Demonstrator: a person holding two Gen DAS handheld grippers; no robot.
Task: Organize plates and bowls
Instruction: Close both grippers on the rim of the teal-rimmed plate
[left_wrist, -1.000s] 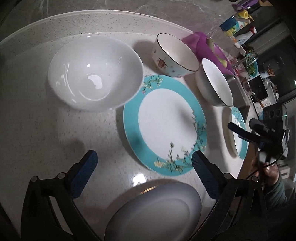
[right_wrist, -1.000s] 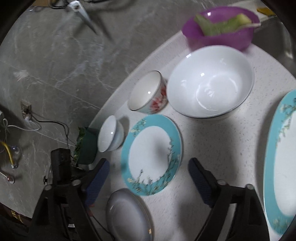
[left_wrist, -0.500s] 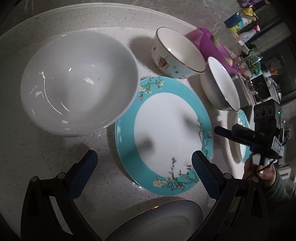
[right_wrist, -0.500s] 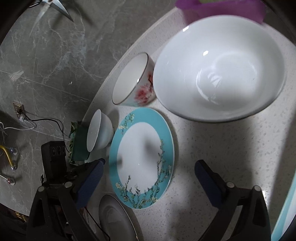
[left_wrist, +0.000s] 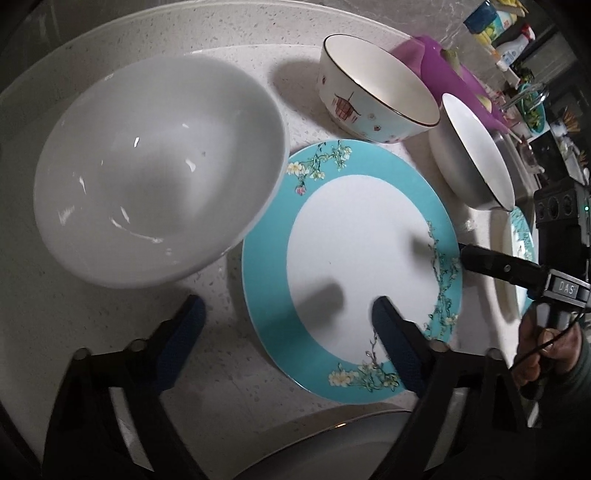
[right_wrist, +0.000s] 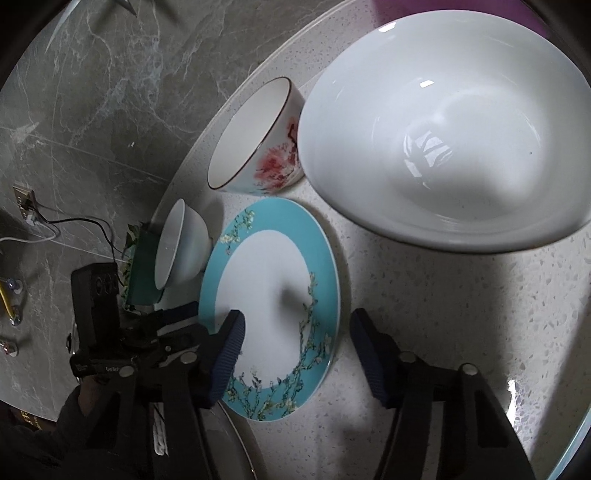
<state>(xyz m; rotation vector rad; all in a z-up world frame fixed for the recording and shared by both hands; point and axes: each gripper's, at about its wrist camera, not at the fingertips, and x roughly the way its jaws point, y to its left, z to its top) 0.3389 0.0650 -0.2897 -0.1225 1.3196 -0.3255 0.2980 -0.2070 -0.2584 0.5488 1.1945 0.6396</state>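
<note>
In the left wrist view a teal-rimmed floral plate (left_wrist: 354, 236) lies on the speckled counter (left_wrist: 55, 314), with a big white bowl (left_wrist: 155, 184) to its left. A patterned bowl (left_wrist: 373, 96) and a white bowl (left_wrist: 476, 162) stand behind it. My left gripper (left_wrist: 288, 332) is open, straddling the plate's near-left rim. In the right wrist view my right gripper (right_wrist: 295, 347) is open over the near rim of a smaller teal plate (right_wrist: 273, 280), with a large white bowl (right_wrist: 461, 155), a red-flowered bowl (right_wrist: 258, 140) and a small white bowl (right_wrist: 181, 243) around it.
A white plate (left_wrist: 332, 450) lies at the near edge in the left view. A purple bowl (left_wrist: 439, 70) and bottles stand at the back right. The other gripper (left_wrist: 517, 269) shows at the right. A green sponge-like item (right_wrist: 142, 273) sits by the counter edge.
Both grippers have moved forward and lower toward the teal plates. The dishes look larger and closer. Nothing has been taken hold of.
</note>
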